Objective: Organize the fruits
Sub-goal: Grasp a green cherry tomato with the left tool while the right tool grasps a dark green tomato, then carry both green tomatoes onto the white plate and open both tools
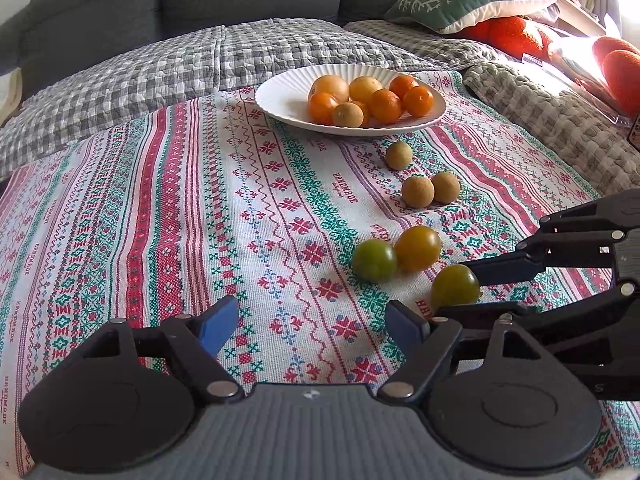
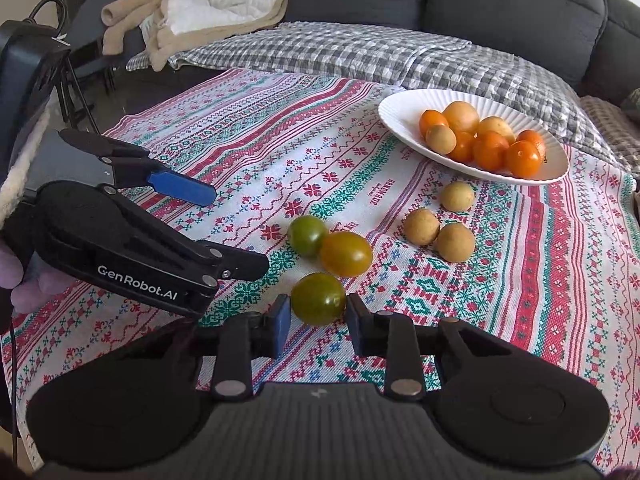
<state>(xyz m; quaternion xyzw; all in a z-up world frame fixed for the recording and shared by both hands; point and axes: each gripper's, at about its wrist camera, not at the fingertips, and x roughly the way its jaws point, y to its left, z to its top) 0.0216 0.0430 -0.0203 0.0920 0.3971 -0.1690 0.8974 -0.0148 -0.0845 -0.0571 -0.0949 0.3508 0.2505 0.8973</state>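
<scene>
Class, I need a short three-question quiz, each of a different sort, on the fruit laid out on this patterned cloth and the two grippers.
1. How many fruits lie loose on the cloth, off the plate?
2. True or false: the left gripper holds a fruit.
3. The right gripper grips: A) brown fruit B) green tomato C) orange fruit

Key:
1. Six
2. False
3. B

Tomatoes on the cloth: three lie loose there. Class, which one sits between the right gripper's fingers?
The dark green tomato nearest the camera, lying alone. The other two, a lighter green tomato and an orange-yellow tomato, touch each other farther off.
</scene>
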